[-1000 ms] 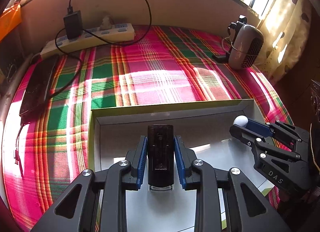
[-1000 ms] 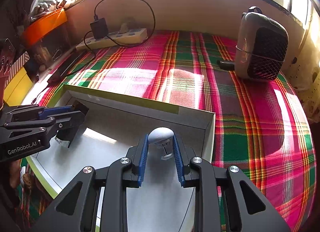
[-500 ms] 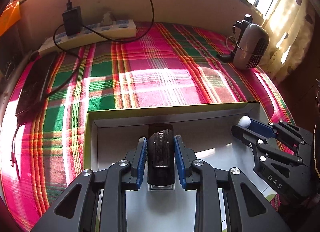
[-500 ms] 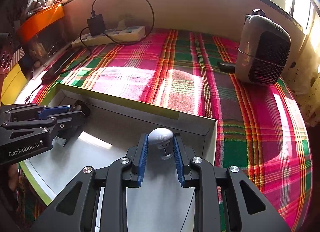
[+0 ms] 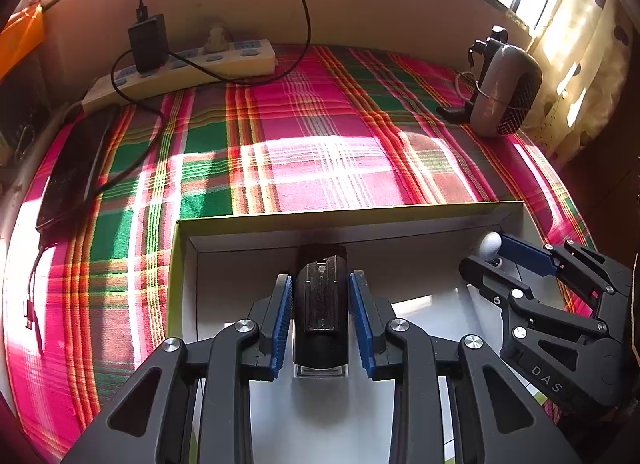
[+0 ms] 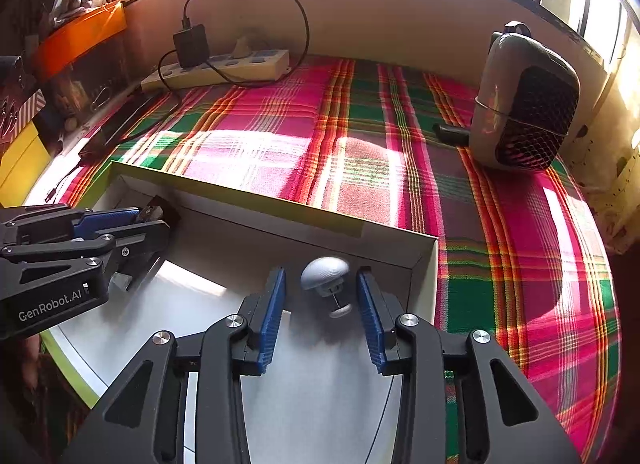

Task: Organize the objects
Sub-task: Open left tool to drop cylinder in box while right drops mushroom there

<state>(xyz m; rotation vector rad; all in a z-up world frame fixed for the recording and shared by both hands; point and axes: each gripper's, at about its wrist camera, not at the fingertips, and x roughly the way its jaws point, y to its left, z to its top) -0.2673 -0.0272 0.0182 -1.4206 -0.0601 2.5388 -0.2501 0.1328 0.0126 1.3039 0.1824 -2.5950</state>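
A shallow white box with a yellow-green rim (image 5: 340,213) lies on the plaid cloth. In the left wrist view my left gripper (image 5: 321,296) is open, its blue pads a little apart from a black rectangular device (image 5: 320,304) resting on the box floor. In the right wrist view my right gripper (image 6: 321,304) is open around a small grey mushroom-shaped object (image 6: 325,276) that lies in the box's far right corner, free of both pads. The box rim also shows in that view (image 6: 256,204). Each gripper appears in the other's view, left (image 6: 132,224) and right (image 5: 486,254).
A grey mesh-fronted heater (image 6: 524,120) stands at the far right, also seen from the left wrist (image 5: 504,100). A power strip with a black charger and looping cable (image 5: 188,64) lies along the back wall. A dark flat device (image 5: 76,172) lies at the left edge.
Both grippers have opened: the left let go of the black device and the right let go of the grey mushroom-shaped object, which now rest in the box.
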